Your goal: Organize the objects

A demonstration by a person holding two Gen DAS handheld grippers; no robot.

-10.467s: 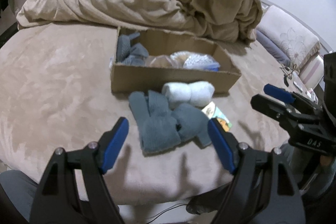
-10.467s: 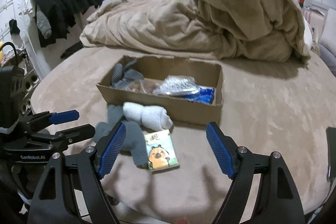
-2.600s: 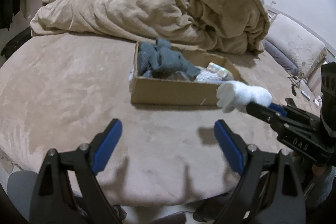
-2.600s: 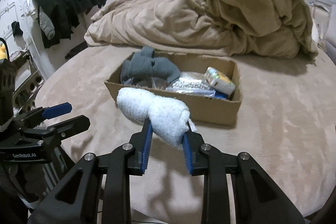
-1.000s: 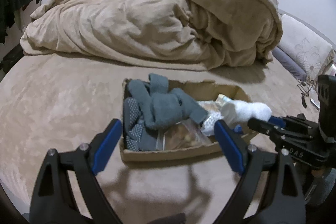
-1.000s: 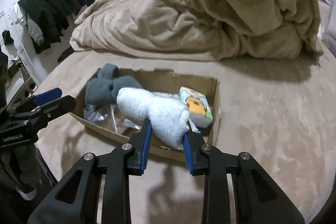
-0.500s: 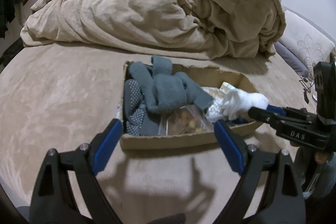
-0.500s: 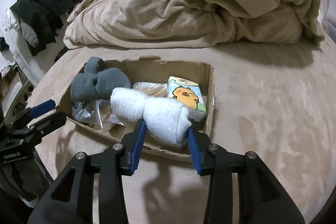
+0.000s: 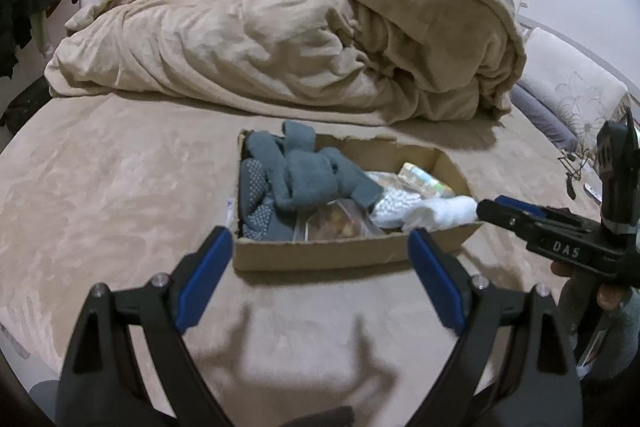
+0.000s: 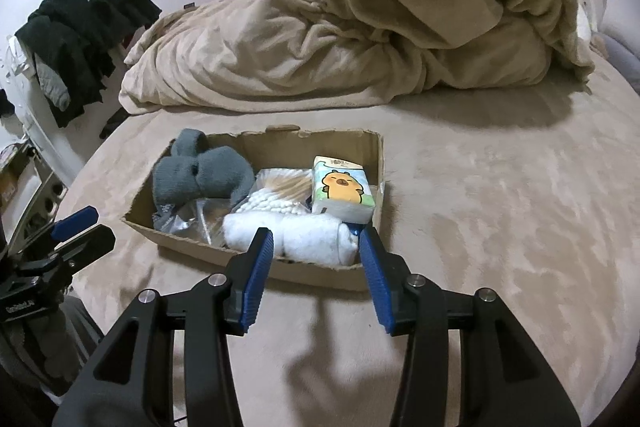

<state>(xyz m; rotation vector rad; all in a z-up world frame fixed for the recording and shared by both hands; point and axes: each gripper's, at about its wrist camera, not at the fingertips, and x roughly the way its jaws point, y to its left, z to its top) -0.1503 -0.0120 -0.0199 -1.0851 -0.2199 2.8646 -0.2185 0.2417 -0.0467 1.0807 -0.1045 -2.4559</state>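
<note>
Centre frame: right gripper point(image 10: 316, 247), jaws opening, straddled the white sock roll point(image 10: 296, 237) lying in the cardboard box point(image 10: 280, 273); left gripper point(image 9: 320, 267) gaped wide, empty.

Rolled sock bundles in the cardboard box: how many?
2: grey rolled sock bundle at the box's far-left end, white rolled sock bundle against its near wall. Others may hide underneath.

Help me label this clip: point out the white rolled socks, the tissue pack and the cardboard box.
white rolled socks point(image 10: 308, 241): right wrist view, middle of the roll.
tissue pack point(image 10: 343, 187): right wrist view, printed top face.
cardboard box point(image 9: 320, 254): left wrist view, near outer wall.
</note>
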